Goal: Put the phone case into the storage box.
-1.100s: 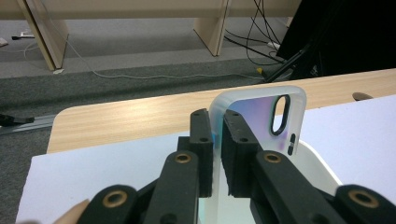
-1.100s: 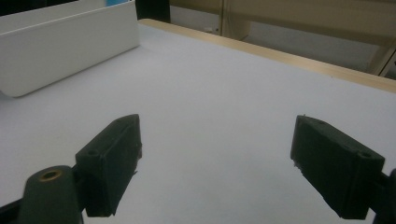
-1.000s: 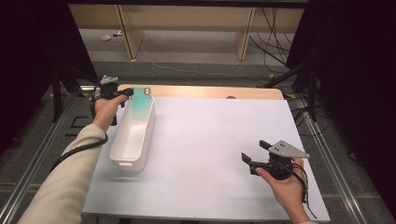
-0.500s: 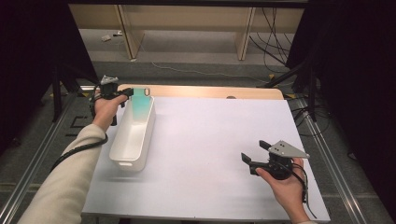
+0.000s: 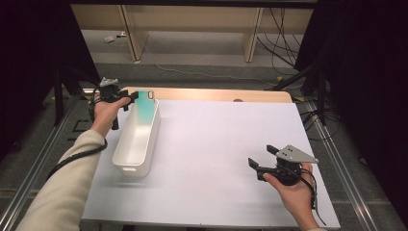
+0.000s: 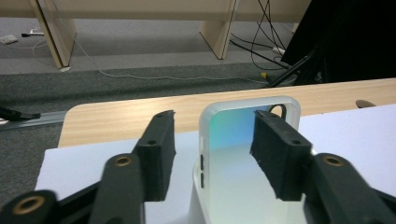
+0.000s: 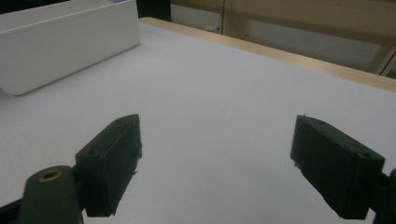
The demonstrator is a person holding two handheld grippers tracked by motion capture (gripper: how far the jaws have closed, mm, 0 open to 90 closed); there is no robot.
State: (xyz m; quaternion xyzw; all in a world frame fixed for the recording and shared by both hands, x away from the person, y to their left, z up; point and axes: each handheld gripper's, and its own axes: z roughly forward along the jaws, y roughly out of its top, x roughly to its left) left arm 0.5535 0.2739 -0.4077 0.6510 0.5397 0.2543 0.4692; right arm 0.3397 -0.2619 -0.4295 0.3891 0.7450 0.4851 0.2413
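White bin [image 5: 137, 139] rim between just-opened left claw [image 6: 212, 154]; untouched.

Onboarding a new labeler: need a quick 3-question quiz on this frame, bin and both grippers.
1. True or false: the left gripper is clamped shut on the rim of the white bin.
2. Which side of the table does the bin sit on in the high view: A left, B right, C centre?
3. What is between the jaws of the right gripper?

Key:
1. False. Its jaws have just been opening; they straddle the bin's end wall with a gap on the outer side.
2. A.
3. Nothing; it is open over bare table.
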